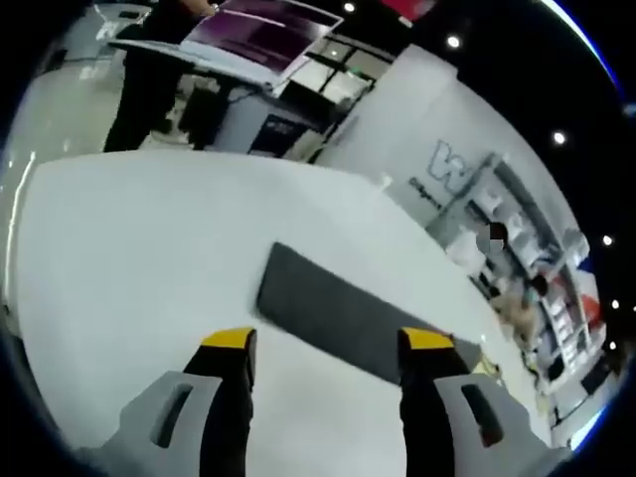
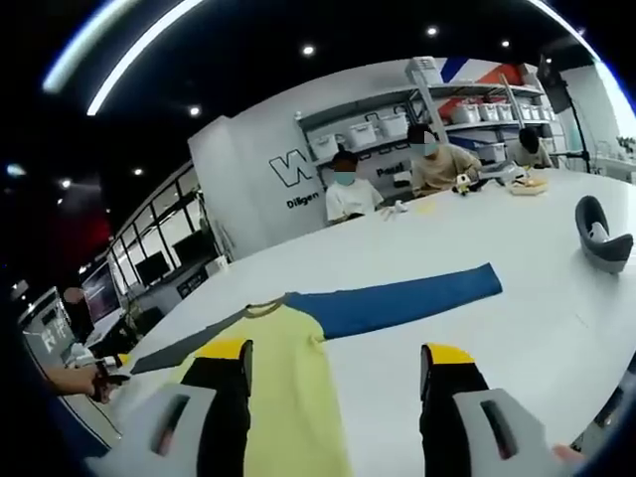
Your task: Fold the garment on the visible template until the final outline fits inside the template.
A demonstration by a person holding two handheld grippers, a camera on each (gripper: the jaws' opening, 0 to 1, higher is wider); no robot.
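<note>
In the right gripper view the garment (image 2: pixel 298 368) lies flat on the white desk (image 2: pixel 537 298), its yellow body between the jaws of the released right claw (image 2: pixel 338 360) and a blue sleeve reaching toward 2 o'clock. In the left gripper view the left claw (image 1: pixel 328 343) is also released, above the desk, with a dark grey sheet (image 1: pixel 338 310) at 12 o'clock of it, touching neither jaw.
</note>
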